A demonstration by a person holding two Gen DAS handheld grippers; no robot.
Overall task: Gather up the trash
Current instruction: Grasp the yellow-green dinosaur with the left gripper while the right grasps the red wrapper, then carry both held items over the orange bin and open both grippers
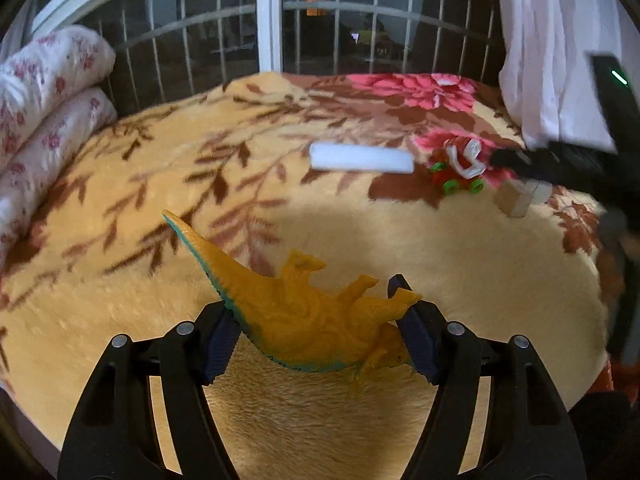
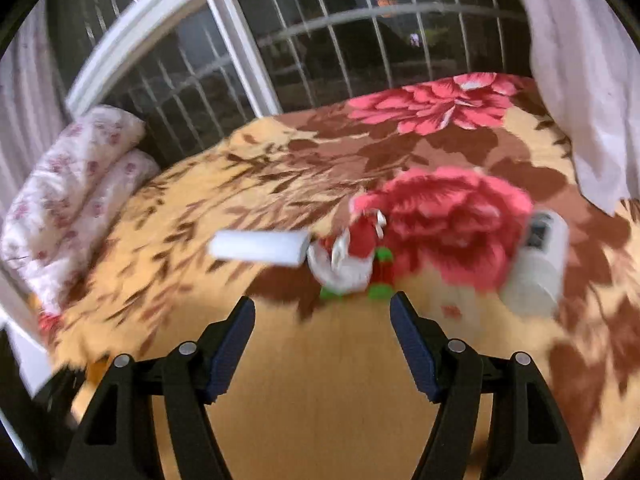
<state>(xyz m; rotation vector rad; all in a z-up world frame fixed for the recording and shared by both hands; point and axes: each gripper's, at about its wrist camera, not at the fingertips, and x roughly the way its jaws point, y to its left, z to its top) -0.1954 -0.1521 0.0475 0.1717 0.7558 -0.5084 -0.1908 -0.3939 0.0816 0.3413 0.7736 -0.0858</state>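
Note:
My left gripper (image 1: pixel 310 300) is shut on an orange toy dinosaur (image 1: pixel 296 320) with a teal back. It lies sideways between the blue pads, its tail pointing up-left, just above the blanket. Further off on the bed lie a white foam block (image 1: pixel 360 158) and a red toy car (image 1: pixel 460 172) with green wheels and white strips on it. My right gripper (image 2: pixel 322 300) is open with nothing between its fingers. It points at that toy car (image 2: pixel 352 268), with the foam block (image 2: pixel 260 248) to its left. The right wrist view is blurred by motion.
A floral yellow, brown and pink blanket (image 1: pixel 440 264) covers the bed. A white cylindrical container (image 2: pixel 540 268) lies at the right, and a wooden block (image 1: pixel 514 200) sits near a dark blurred device (image 1: pixel 568 164). Flowered pillows (image 1: pixel 44 100) are stacked left; a barred window (image 1: pixel 268 16) and white curtain (image 1: pixel 552 40) stand behind.

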